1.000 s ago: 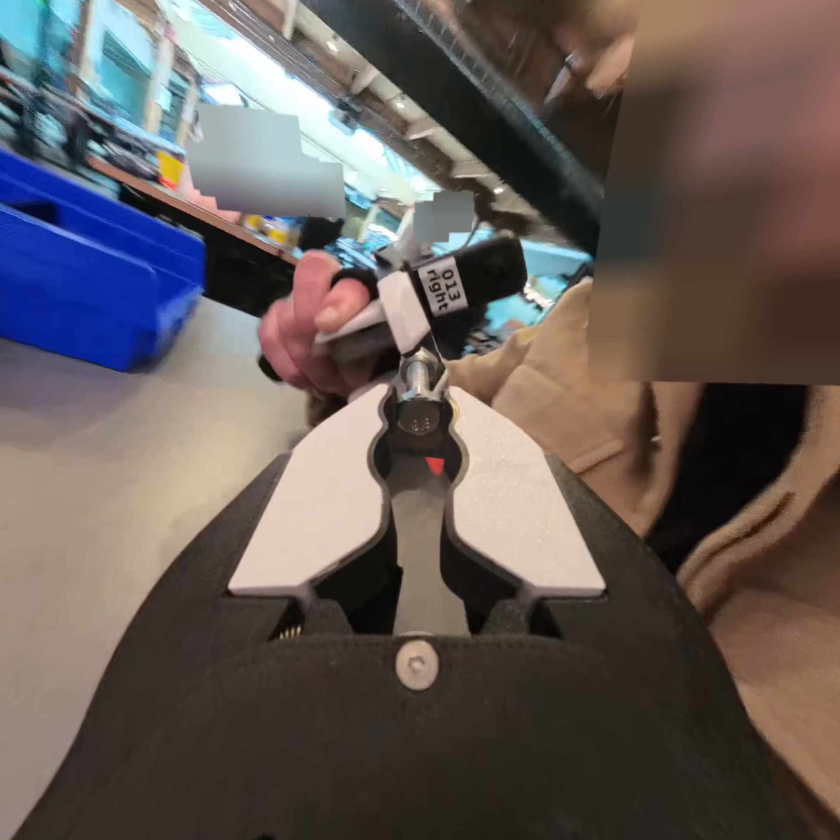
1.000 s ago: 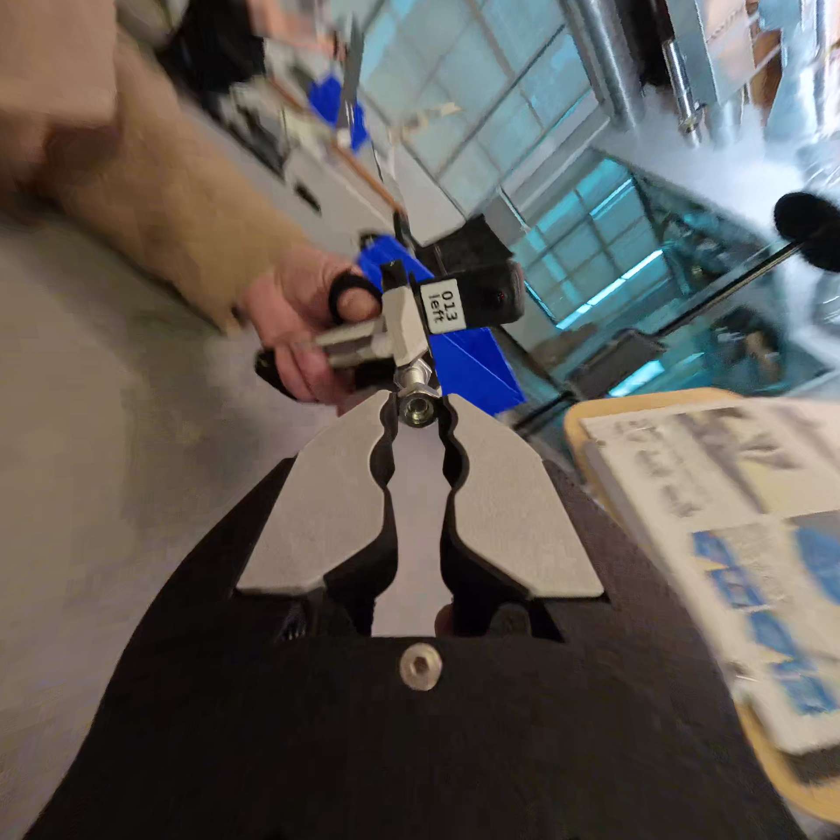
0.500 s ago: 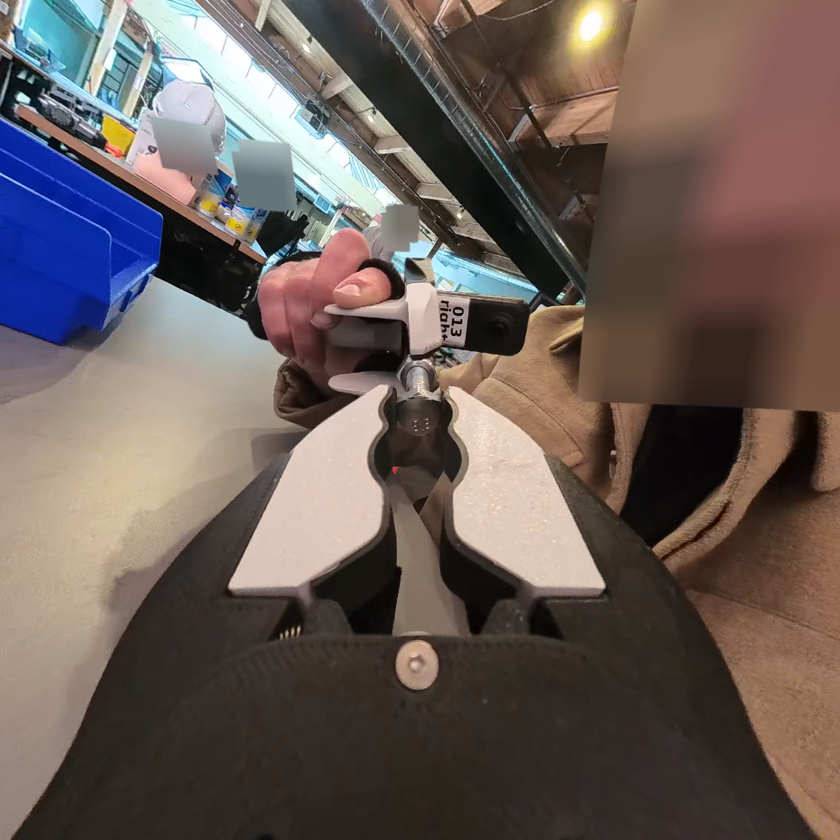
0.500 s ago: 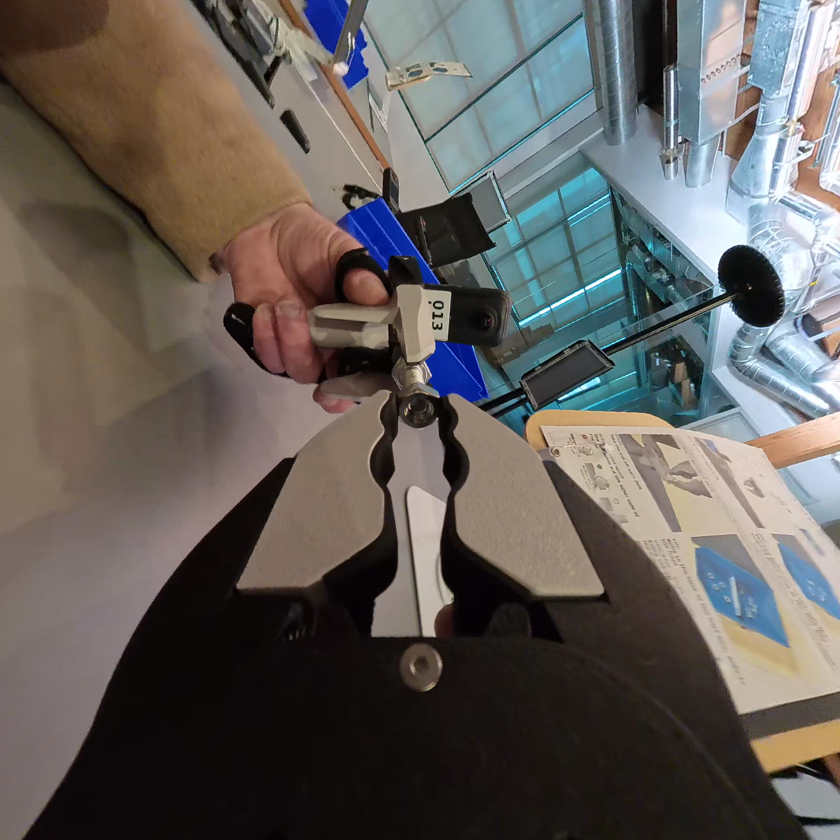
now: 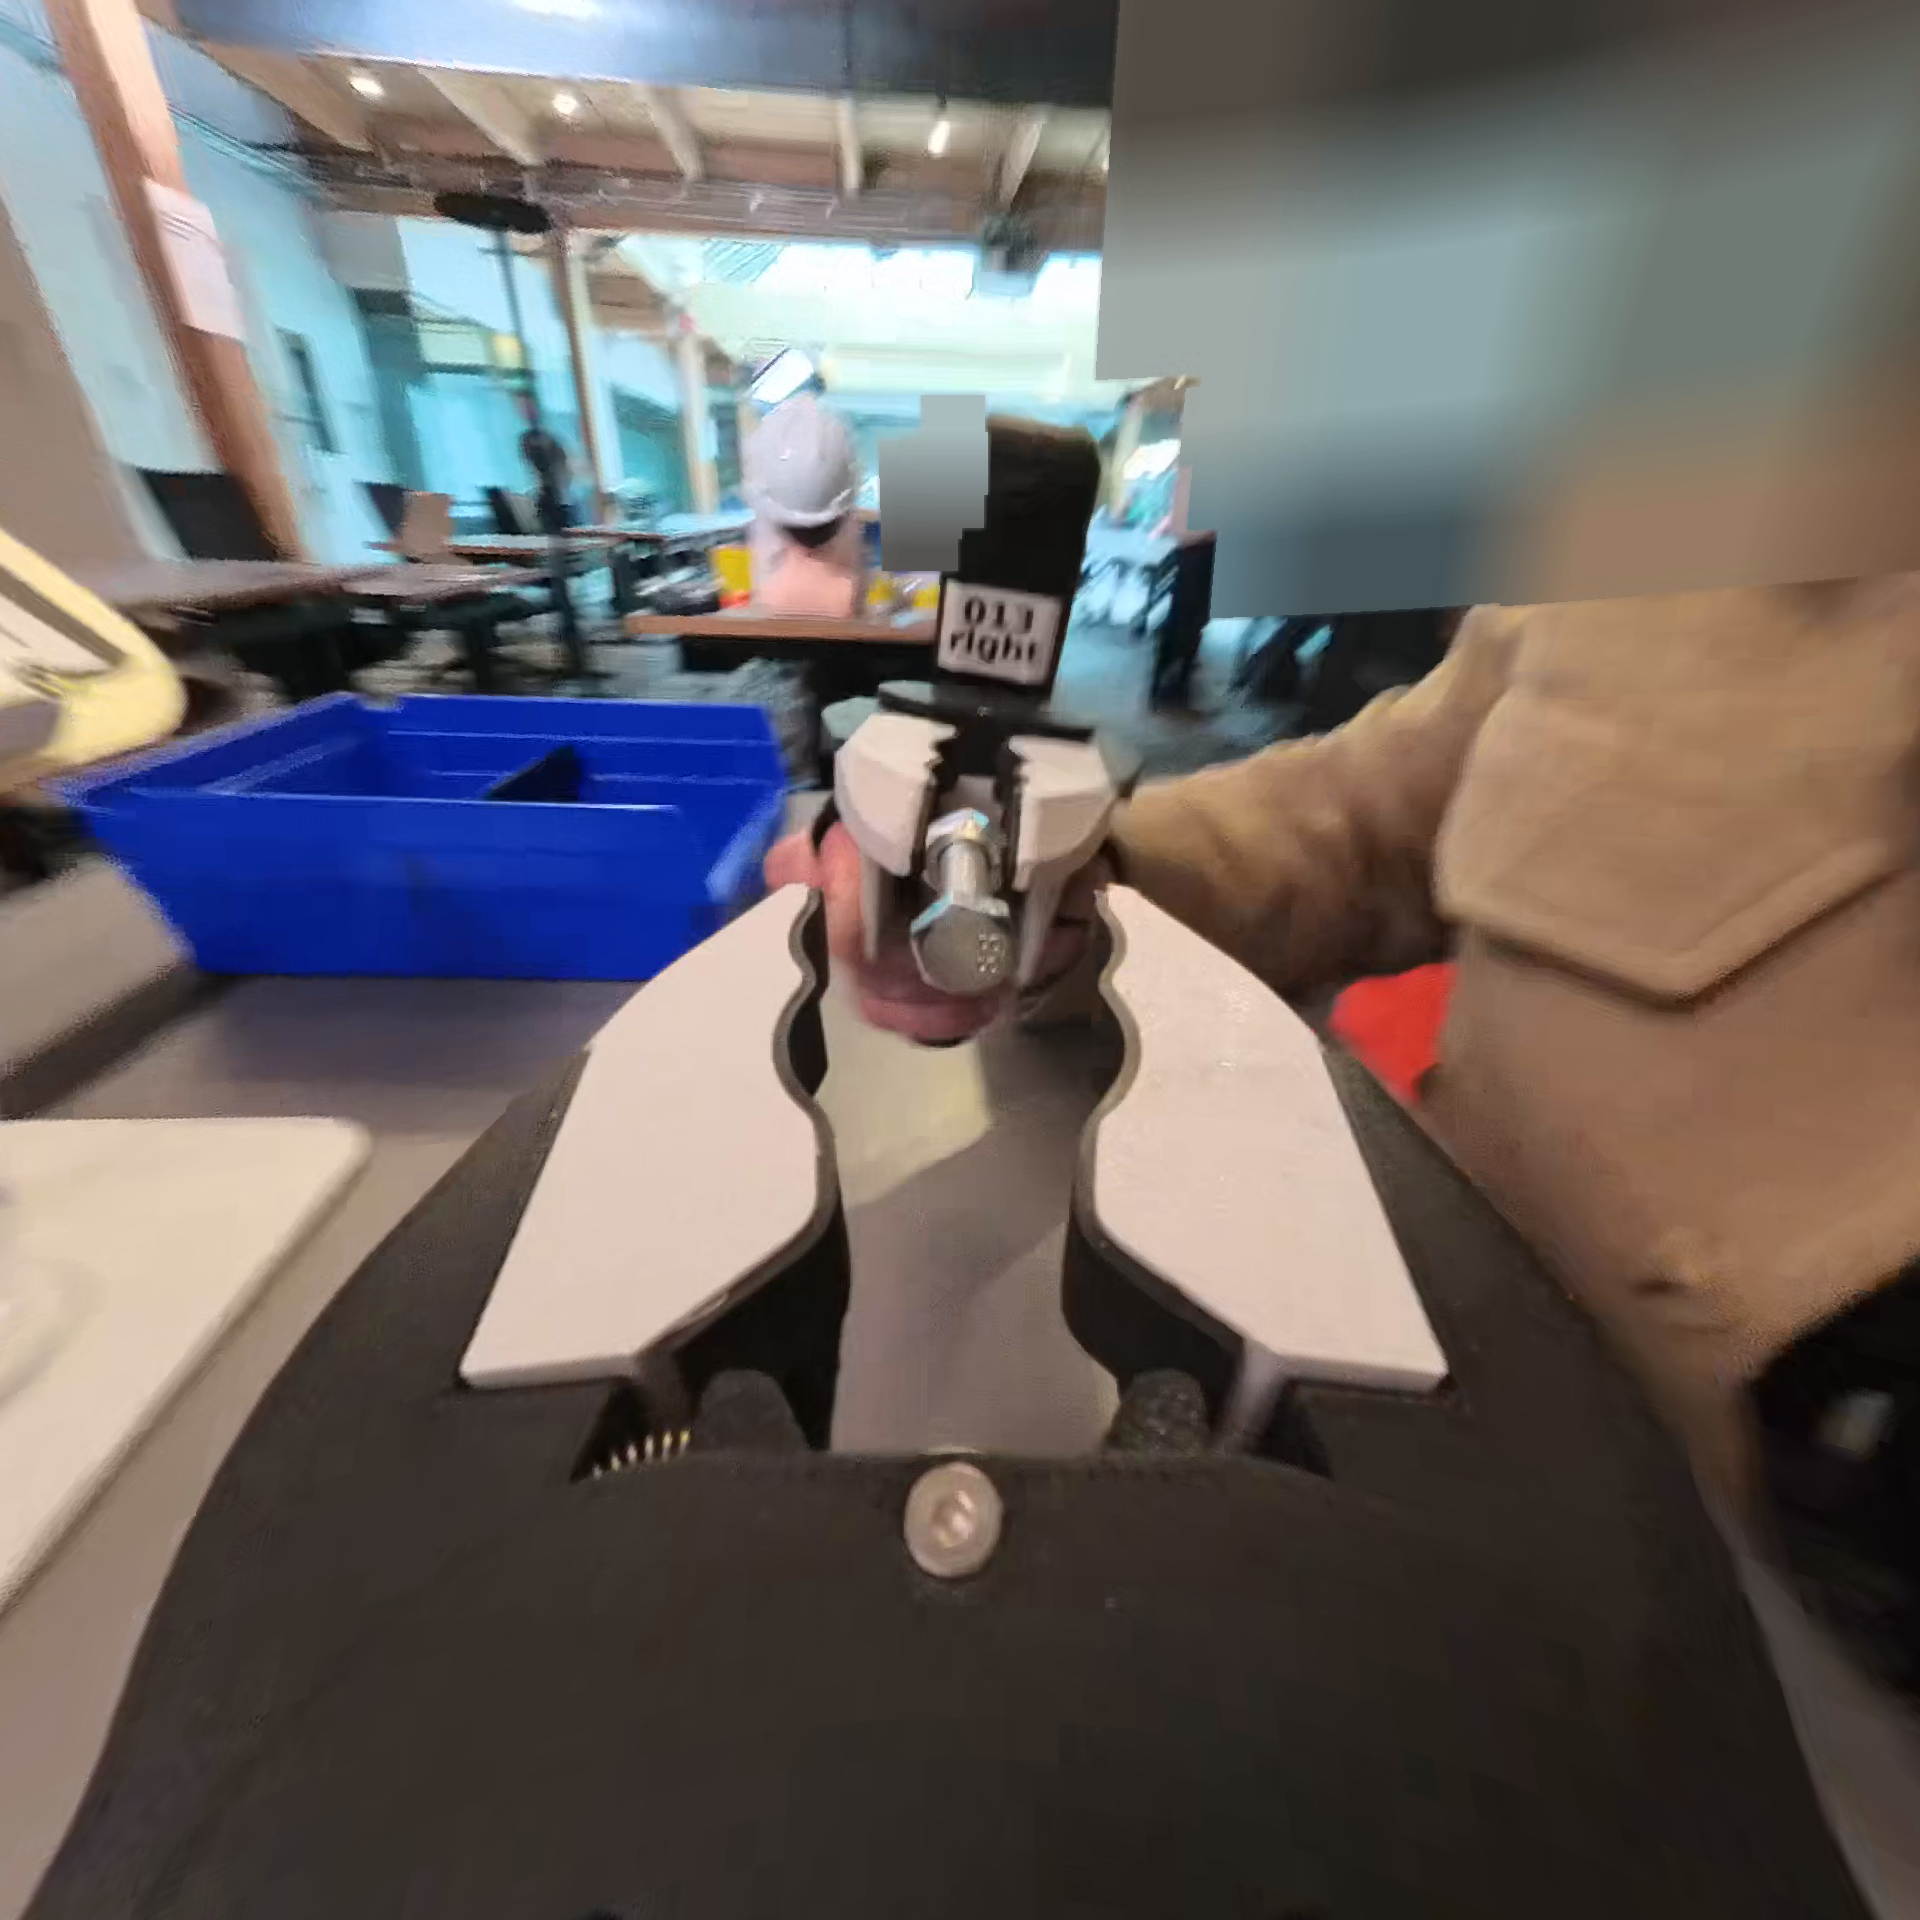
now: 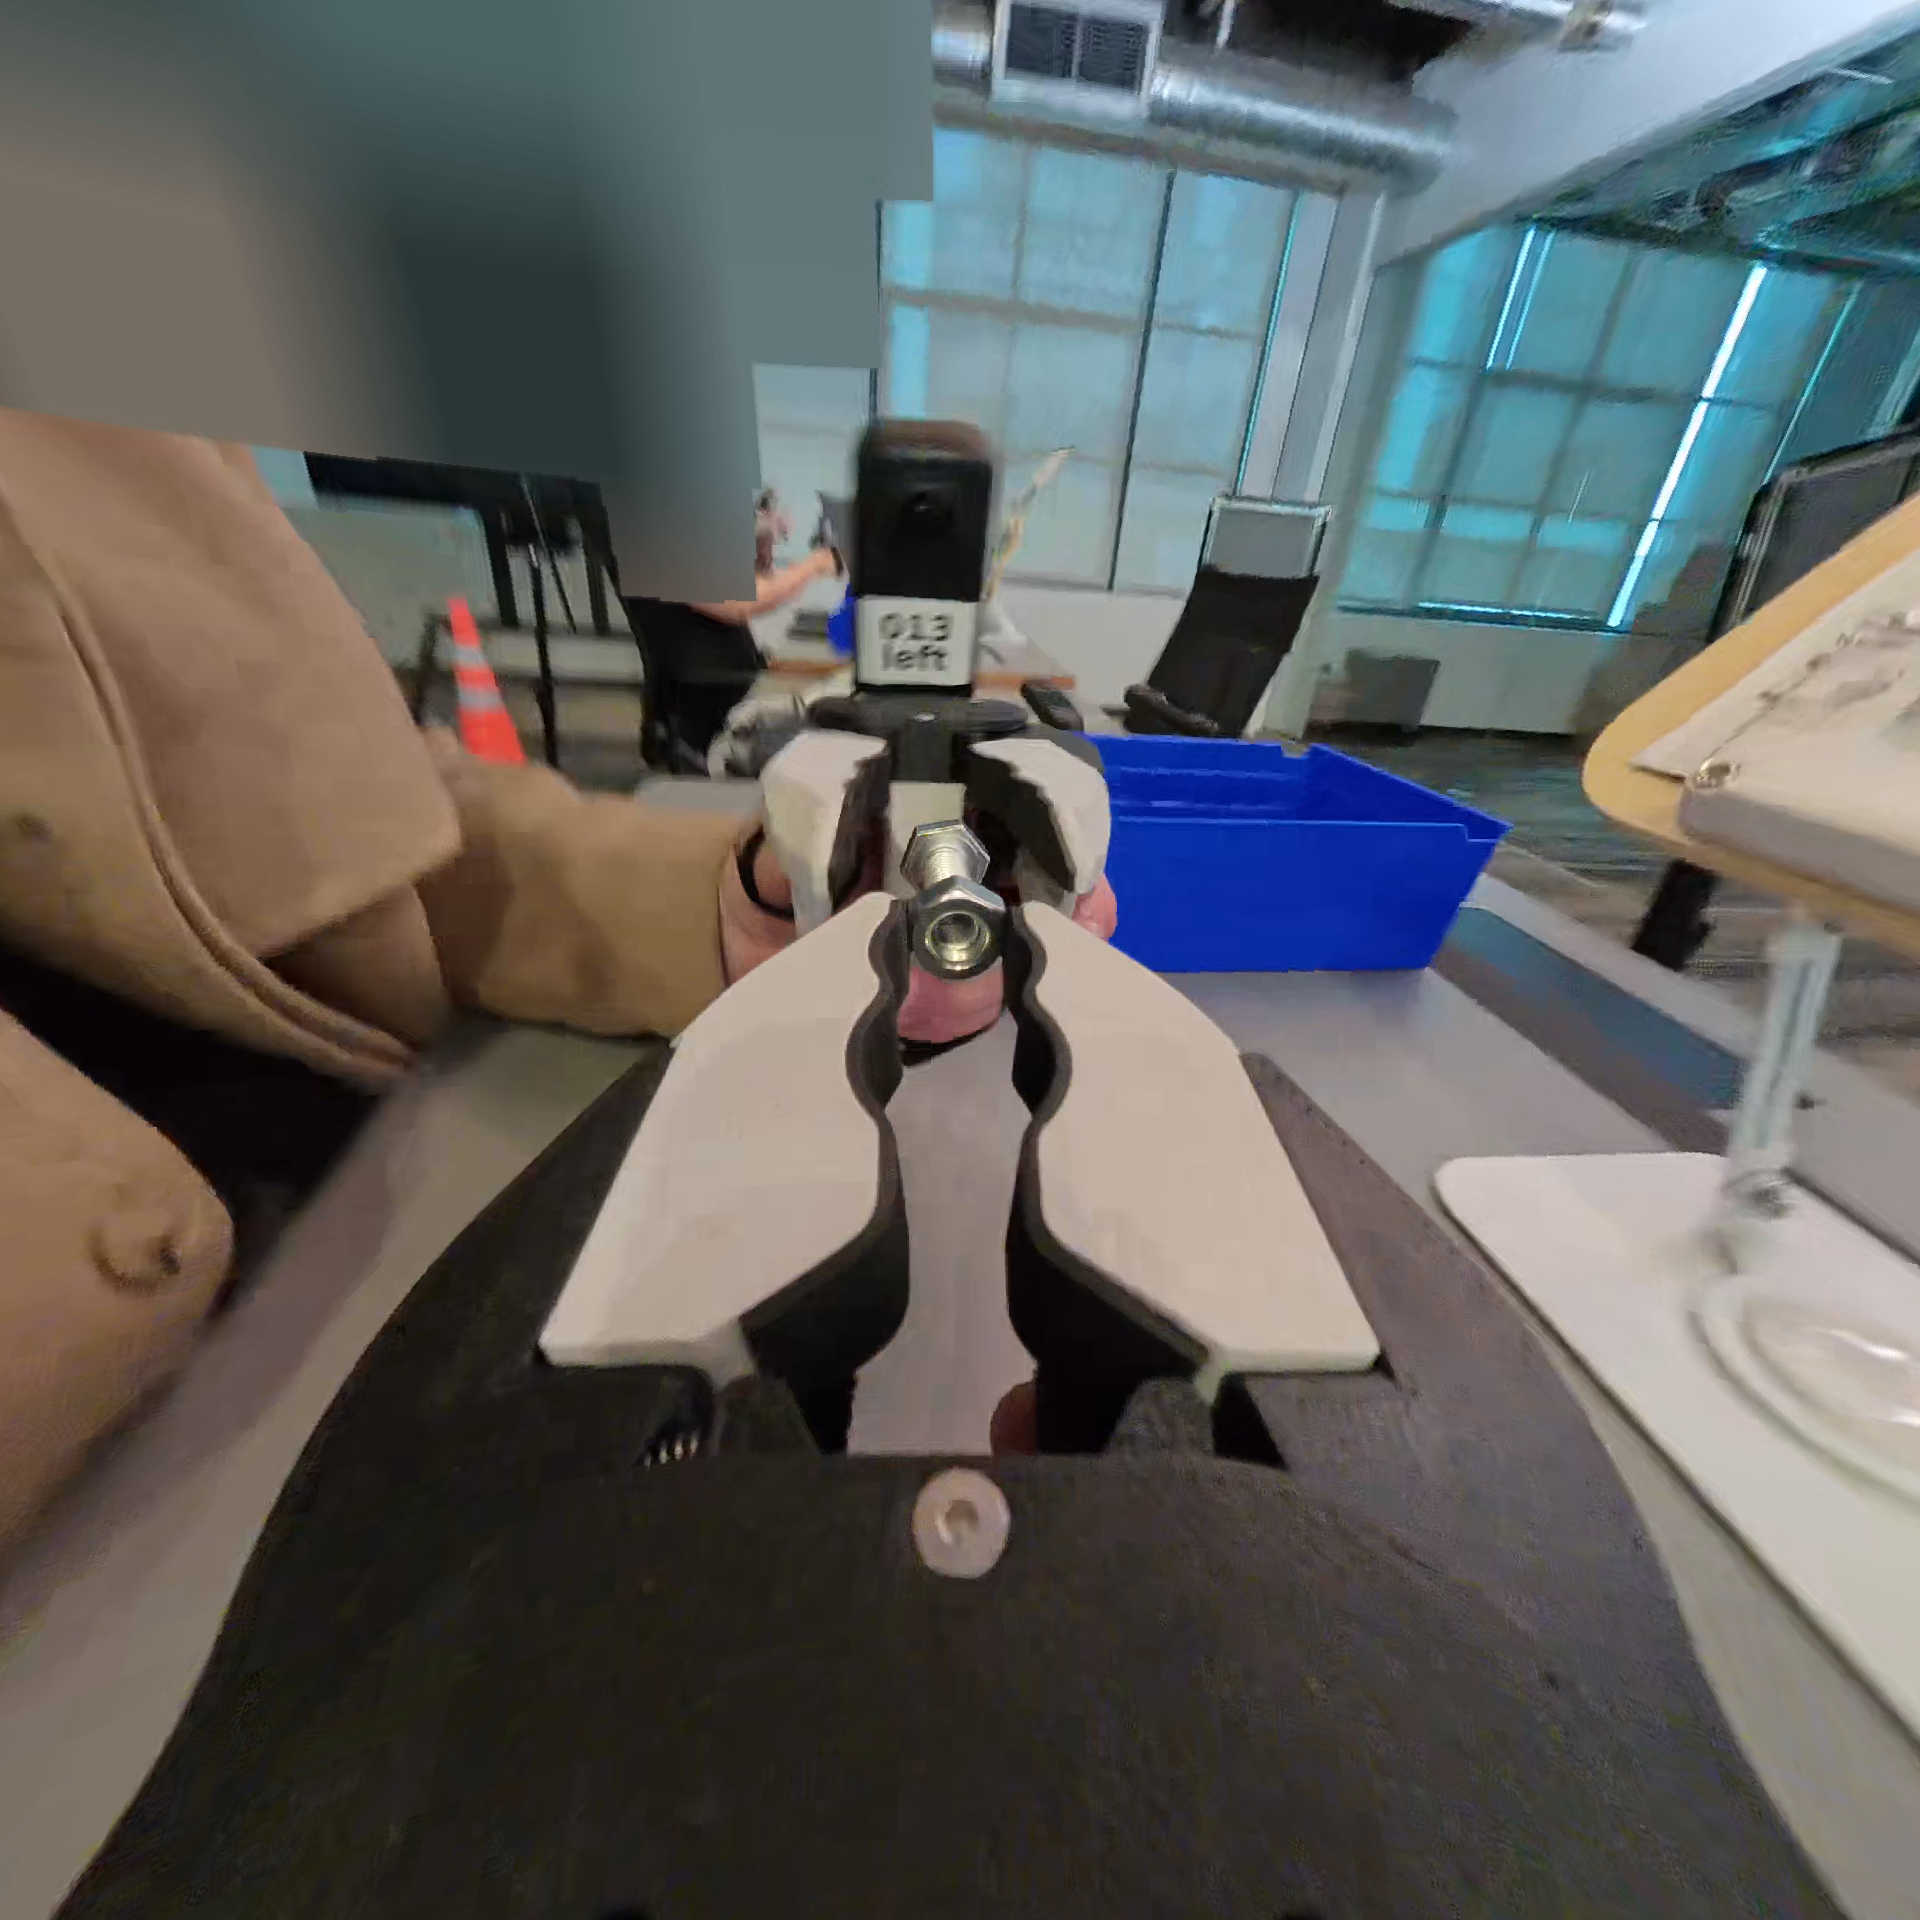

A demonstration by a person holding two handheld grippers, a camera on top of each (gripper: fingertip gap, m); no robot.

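A silver hex bolt (image 5: 961,948) with a nut (image 6: 956,935) on its thread hangs level between my two grippers above the grey table (image 5: 312,1049). My right gripper (image 6: 954,920) is shut on the nut end. In the left wrist view it faces me (image 5: 961,831), with a hand behind it. My left gripper (image 5: 958,914) is open. Its fingers stand wide on either side of the bolt head without touching it. In the right wrist view the left gripper (image 6: 935,821) shows spread around the far end of the bolt (image 6: 940,847).
A blue bin (image 5: 416,862) stands behind the grippers and also shows in the right wrist view (image 6: 1278,883). A white base plate (image 6: 1610,1247) carries a post and a wooden board with paper sheets (image 6: 1766,748). A person's tan sleeve (image 5: 1558,883) fills one side. An orange cone (image 6: 478,686) stands far back. The tips of both grippers are at nearly the same place.
My left gripper has opened and let go of the bolt head. Both grippers have rolled from a tilted pose to level. The right gripper keeps hold of the nut end.
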